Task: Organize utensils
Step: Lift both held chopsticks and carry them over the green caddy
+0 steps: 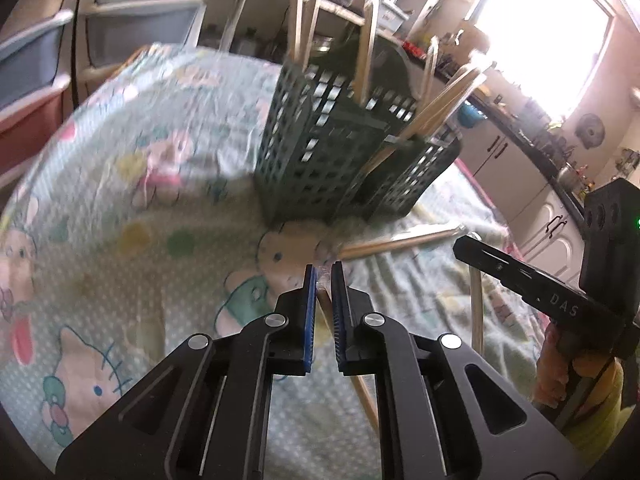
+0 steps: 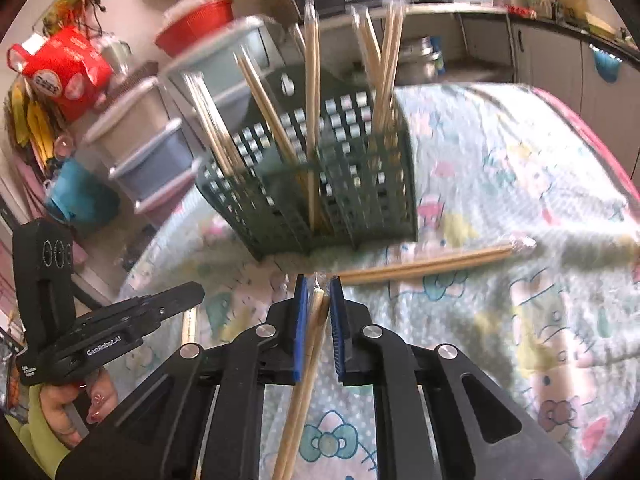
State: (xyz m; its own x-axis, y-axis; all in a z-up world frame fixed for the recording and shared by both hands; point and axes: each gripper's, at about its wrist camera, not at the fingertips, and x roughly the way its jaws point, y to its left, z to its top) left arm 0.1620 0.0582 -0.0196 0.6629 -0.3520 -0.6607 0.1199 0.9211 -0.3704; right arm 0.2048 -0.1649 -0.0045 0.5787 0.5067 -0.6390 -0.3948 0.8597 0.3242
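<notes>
Cartoon-print cloth [image 2: 500, 152], green basket [image 2: 360, 208], loose chopsticks [image 2: 424, 266]

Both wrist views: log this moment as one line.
left gripper: shut on chopsticks | right gripper: shut on pair | basket: upright, holds chopsticks | loose pair: on cloth

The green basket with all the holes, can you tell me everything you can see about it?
The green basket looks like dark green plastic, its walls a grid of small square holes. Dividers split it into compartments. It stands on the cartoon-cat cloth, looking tilted in these curved views. Several pairs of wooden chopsticks stand inside, leaning different ways and poking above its rim. One more pair lies on the cloth just in front of it. Neither pair of tongs touches it.
</notes>
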